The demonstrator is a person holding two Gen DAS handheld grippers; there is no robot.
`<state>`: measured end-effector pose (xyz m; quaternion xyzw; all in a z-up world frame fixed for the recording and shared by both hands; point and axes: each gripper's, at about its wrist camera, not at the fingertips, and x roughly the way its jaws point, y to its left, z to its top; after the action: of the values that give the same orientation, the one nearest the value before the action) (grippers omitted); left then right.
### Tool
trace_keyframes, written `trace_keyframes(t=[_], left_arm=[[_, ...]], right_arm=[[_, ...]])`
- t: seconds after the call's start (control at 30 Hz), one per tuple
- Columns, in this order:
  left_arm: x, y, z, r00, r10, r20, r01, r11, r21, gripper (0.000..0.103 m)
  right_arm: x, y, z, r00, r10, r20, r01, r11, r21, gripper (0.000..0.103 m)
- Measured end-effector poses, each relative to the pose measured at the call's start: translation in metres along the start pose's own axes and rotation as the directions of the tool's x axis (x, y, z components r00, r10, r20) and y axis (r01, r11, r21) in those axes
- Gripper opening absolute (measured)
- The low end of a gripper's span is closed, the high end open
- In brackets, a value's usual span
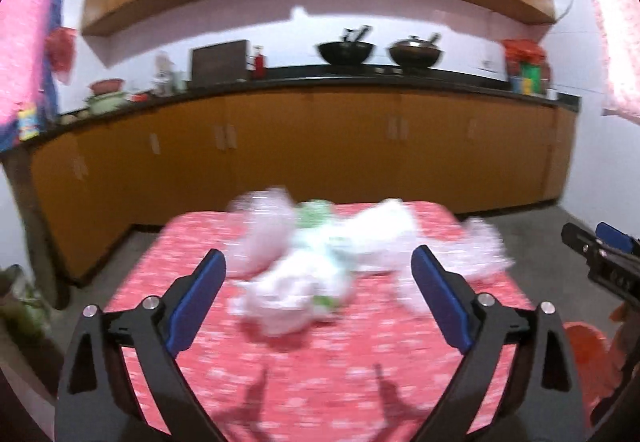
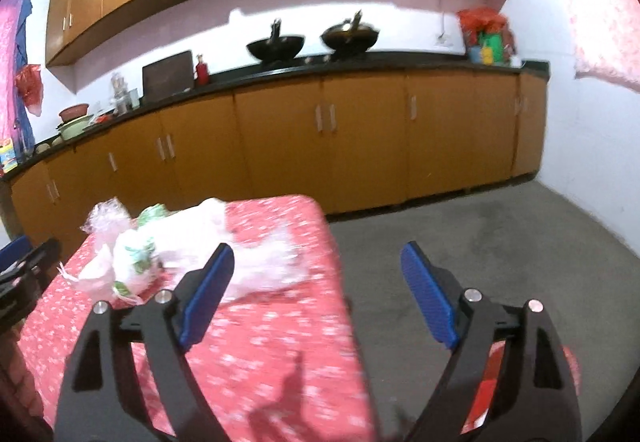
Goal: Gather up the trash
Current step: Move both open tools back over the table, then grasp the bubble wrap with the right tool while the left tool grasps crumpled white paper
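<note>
A pile of crumpled white and clear plastic bags [image 1: 320,266], some with green print, lies on a table with a red patterned cloth [image 1: 320,382]. My left gripper [image 1: 318,262] is open and empty, hovering above the table just in front of the pile. My right gripper [image 2: 318,262] is open and empty, over the table's right edge, with the pile [image 2: 160,254] ahead to its left. The right gripper also shows at the right edge of the left wrist view [image 1: 600,254].
The red cloth table [image 2: 280,342] has grey floor [image 2: 480,242] to its right. Orange kitchen cabinets [image 1: 320,145] with a black counter run behind. An orange-red object [image 1: 588,354] sits low at the table's right side.
</note>
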<state>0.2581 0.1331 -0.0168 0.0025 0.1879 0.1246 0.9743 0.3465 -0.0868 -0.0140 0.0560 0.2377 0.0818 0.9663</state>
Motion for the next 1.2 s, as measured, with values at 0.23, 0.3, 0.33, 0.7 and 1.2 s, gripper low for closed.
trace_keyframes(t=[0.23, 0.3, 0.33, 0.7, 1.2], left_arm=[[0.022, 0.056, -0.022, 0.995, 0.047, -0.086, -0.054, 0.995, -0.080, 0.096], [0.023, 0.068, -0.026, 0.994, 0.041, -0.103, -0.051, 0.993, -0.106, 0.095], [0.025, 0.071, -0.029, 0.994, 0.042, -0.105, -0.054, 0.992, -0.112, 0.095], [0.027, 0.069, -0.031, 0.998, 0.010, -0.065, -0.015, 0.997, -0.075, 0.089], [0.051, 0.054, -0.020, 0.990, -0.100, -0.100, 0.097, 0.995, -0.033, 0.085]], right_arm=[[0.060, 0.023, -0.006, 0.996, -0.031, -0.087, 0.031, 1.000, -0.004, 0.084], [0.073, 0.028, -0.005, 0.994, -0.045, -0.102, 0.043, 0.999, -0.016, 0.084], [0.081, 0.029, -0.005, 0.992, -0.063, -0.111, 0.060, 0.998, -0.028, 0.084], [0.139, 0.029, -0.002, 0.969, -0.031, -0.244, 0.027, 0.999, -0.017, 0.066], [0.080, 0.041, -0.018, 0.969, 0.150, -0.195, -0.153, 0.988, -0.001, 0.019]])
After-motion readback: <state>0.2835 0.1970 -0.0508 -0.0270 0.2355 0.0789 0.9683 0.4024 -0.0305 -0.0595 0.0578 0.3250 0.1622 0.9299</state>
